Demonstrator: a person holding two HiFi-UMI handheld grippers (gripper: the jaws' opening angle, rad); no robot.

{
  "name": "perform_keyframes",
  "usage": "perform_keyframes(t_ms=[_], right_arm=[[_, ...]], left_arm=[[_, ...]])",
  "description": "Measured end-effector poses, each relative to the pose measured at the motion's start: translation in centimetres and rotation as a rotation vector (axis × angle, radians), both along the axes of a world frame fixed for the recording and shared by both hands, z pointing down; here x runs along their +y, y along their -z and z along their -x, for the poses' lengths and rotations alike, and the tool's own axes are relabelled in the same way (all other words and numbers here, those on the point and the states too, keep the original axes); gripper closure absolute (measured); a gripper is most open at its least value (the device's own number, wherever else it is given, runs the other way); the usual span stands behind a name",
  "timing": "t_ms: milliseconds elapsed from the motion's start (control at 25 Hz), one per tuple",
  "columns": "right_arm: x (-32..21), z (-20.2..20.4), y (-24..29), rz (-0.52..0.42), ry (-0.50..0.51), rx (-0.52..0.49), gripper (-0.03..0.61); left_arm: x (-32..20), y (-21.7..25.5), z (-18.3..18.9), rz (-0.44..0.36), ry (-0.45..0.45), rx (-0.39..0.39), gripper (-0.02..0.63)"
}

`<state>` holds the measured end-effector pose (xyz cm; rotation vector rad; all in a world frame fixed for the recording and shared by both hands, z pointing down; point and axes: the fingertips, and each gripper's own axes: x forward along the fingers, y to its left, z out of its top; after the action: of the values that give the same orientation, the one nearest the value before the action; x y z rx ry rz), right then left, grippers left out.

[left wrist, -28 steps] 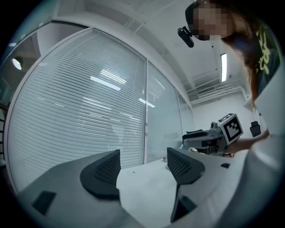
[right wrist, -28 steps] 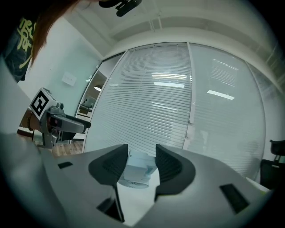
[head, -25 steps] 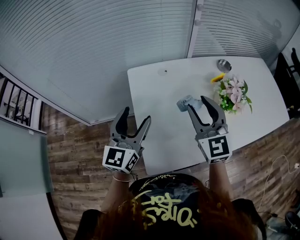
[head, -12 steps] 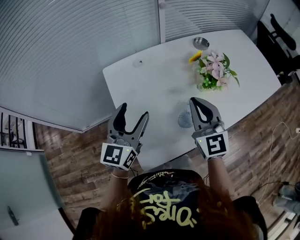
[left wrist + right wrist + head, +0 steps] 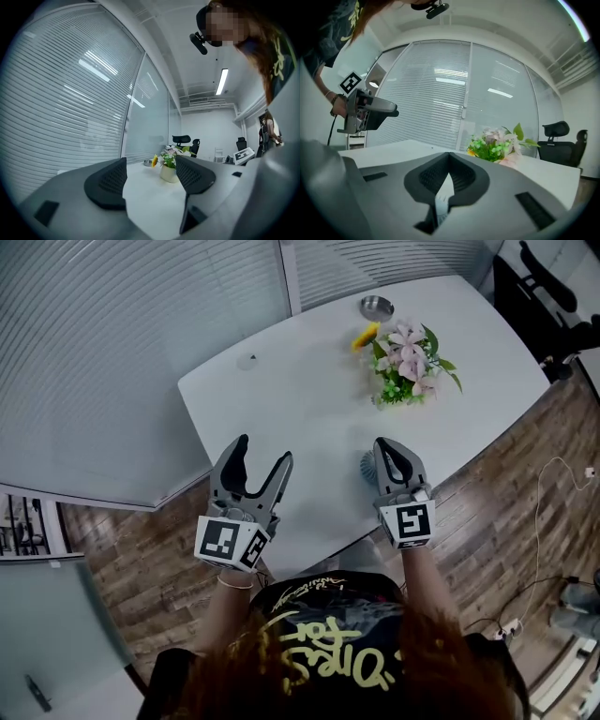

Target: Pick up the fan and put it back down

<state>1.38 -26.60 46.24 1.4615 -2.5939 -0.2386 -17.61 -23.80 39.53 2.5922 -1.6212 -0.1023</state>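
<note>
This is an office meeting room. A long white bench [image 5: 309, 399] stands beside floor-to-ceiling glass partitions [image 5: 112, 352] lined with slatted blinds. Black swivel office chairs [image 5: 182, 139] stand at the far end, a strip light [image 5: 222, 81] runs along the ceiling, and wood-look flooring [image 5: 506, 512] surrounds the bench.

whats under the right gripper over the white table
A small grey fan peeks out from under the right gripper, whose jaws are closed, against the table. The gripper covers most of it, so its shape and any contact with the jaws cannot be seen.
</note>
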Motion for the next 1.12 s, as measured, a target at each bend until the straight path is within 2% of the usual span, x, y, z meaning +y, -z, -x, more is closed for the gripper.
perform_keyframes(t_ms=[360, 720, 1120], right_arm=[[0.3, -1.6, -0.1, 0.014, -0.034, -0.007, 0.577], [0.7, -2.1, 0.4, 0.020, -0.059, -0.033, 0.577], [0.8, -1.7, 2.8, -0.015, -0.048, -0.071, 0.577]], left_arm=[[-0.9, -0.4, -3.1, 0.014, -0.073, 0.004, 0.296], [-0.8, -0.5, -3.3, 0.018, -0.079, 0.007, 0.298], [-0.6, 1.3, -3.4, -0.028, -0.098, 0.003, 0.321]])
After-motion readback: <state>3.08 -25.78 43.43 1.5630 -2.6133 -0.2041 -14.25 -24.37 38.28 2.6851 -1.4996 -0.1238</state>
